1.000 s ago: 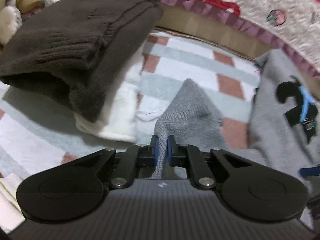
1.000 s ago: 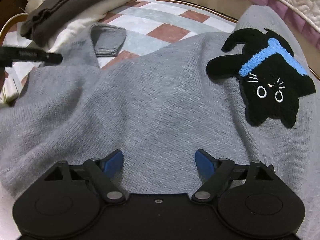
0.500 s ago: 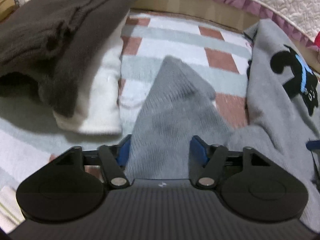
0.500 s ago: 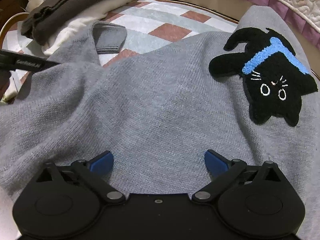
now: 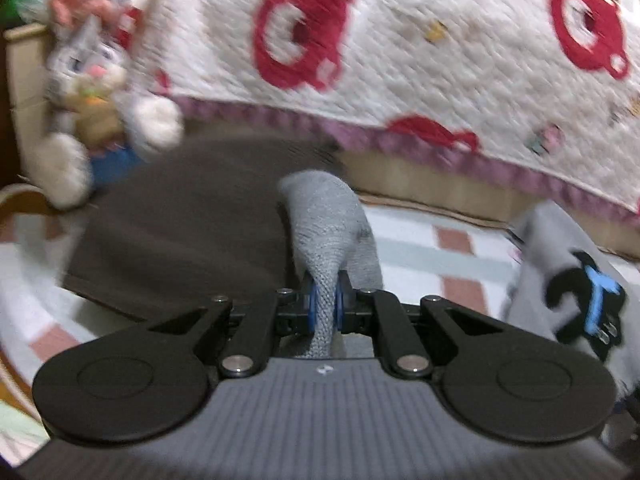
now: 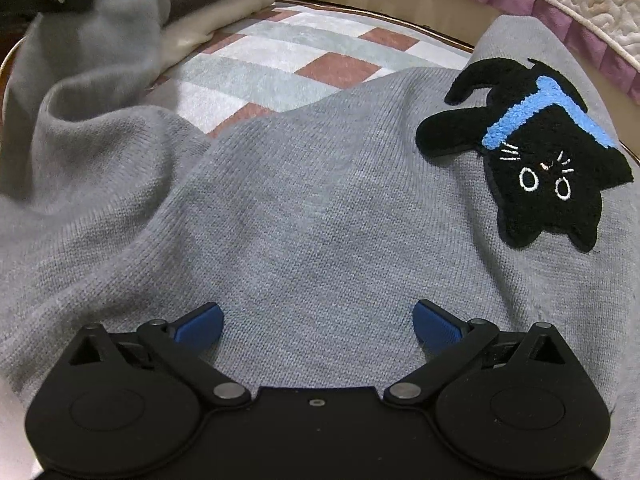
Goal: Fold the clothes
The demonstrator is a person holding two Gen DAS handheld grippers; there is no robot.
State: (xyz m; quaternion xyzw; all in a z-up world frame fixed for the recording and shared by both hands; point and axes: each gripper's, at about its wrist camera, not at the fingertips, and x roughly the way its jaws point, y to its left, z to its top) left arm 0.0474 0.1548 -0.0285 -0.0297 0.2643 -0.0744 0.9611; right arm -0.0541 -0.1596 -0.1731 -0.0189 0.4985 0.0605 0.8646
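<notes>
Grey knit sleeve (image 5: 326, 236) is now clamped between the blue pads of the left gripper (image 5: 325, 307), which stood wide open half a second ago, and is lifted off the checked mat (image 5: 416, 248). Right gripper (image 6: 318, 322) remains fully open, empty, over the grey sweater (image 6: 312, 216). Only the right view shows the cat patch (image 6: 544, 152) sharply; only the left shows the quilt (image 5: 440, 60).

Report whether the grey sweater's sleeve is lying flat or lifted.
Lifted. The left gripper is shut on the sleeve, which rises off the checked rug and hangs above it in the right wrist view.
</notes>
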